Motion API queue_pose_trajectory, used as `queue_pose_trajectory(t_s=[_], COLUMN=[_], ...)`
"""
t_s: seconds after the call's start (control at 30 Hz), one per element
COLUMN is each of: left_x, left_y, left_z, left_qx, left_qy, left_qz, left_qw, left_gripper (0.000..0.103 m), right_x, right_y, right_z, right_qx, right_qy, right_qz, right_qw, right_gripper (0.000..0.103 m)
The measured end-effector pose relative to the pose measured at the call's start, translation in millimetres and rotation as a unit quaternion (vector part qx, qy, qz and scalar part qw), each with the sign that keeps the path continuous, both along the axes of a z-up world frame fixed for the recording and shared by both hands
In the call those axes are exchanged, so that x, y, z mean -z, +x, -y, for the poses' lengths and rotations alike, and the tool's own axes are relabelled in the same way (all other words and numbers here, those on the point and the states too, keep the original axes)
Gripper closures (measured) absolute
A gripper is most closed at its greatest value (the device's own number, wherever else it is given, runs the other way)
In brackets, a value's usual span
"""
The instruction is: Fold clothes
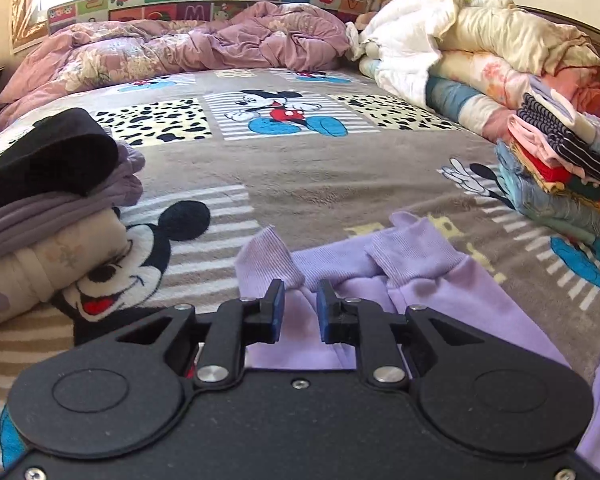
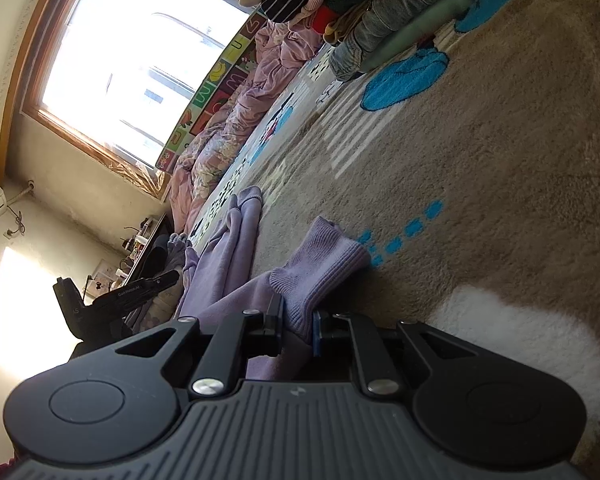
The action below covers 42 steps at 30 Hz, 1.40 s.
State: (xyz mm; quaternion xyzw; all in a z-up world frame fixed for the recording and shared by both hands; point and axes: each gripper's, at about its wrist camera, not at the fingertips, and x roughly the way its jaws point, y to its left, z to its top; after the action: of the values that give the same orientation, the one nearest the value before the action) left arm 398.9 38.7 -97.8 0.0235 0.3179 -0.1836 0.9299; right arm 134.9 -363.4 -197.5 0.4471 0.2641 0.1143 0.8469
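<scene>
Lilac trousers (image 1: 440,292) on bed blanket (image 1: 320,184): right claw (image 2: 295,326) clamps one ribbed cuff (image 2: 320,260); left claw (image 1: 300,312) stands slightly apart, gripping nothing; align cuffs before creasing.

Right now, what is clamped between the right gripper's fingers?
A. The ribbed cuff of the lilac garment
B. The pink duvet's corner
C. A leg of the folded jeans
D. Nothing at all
A: in the right wrist view, the right gripper is closed on the ribbed cuff of the lilac garment; the cuff sticks out past its fingertips above the blanket.
</scene>
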Motion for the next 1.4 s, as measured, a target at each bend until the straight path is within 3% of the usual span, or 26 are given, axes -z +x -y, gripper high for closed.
queue_pose_trajectory(t_s=[0.2, 0.37, 0.53, 0.63, 0.73, 0.83, 0.93, 1.03, 1.17, 1.4], left_x=[20, 40, 30, 10, 2, 13, 36, 43, 29, -7], left_y=[27, 32, 34, 33, 42, 56, 61, 58, 50, -15], left_z=[-1, 21, 20, 10, 1, 5, 20, 26, 27, 10], left_qx=[-0.020, -0.005, 0.015, 0.018, -0.012, -0.026, -0.006, -0.012, 0.001, 0.016], left_qy=[-0.035, 0.007, 0.021, -0.002, -0.022, -0.012, 0.003, 0.011, 0.029, 0.028], left_qz=[-0.038, -0.050, -0.059, -0.040, -0.031, -0.048, -0.075, -0.064, -0.061, -0.024], left_qw=[0.9985, 0.9987, 0.9979, 0.9990, 0.9992, 0.9984, 0.9971, 0.9978, 0.9977, 0.9992], left_gripper=[0.088, 0.086, 0.085, 0.085, 0.085, 0.085, 0.085, 0.085, 0.084, 0.084], right_x=[1, 1, 2, 2, 2, 2, 2, 2, 2, 2], right_y=[1, 2, 3, 3, 4, 4, 5, 6, 7, 7], right_z=[0, 0, 0, 0, 0, 0, 0, 0, 0, -1], right_qx=[0.000, 0.001, 0.001, 0.001, 0.001, 0.001, 0.001, 0.001, 0.001, 0.008], right_qy=[0.002, 0.004, 0.006, 0.006, 0.007, 0.008, 0.008, 0.009, 0.008, 0.013], right_qz=[-0.002, -0.003, -0.004, -0.004, -0.004, -0.003, -0.004, -0.005, -0.005, -0.004], right_qw=[1.000, 1.000, 1.000, 1.000, 1.000, 1.000, 1.000, 1.000, 1.000, 1.000], right_gripper=[0.088, 0.088, 0.088, 0.088, 0.088, 0.088, 0.088, 0.088, 0.088, 0.088])
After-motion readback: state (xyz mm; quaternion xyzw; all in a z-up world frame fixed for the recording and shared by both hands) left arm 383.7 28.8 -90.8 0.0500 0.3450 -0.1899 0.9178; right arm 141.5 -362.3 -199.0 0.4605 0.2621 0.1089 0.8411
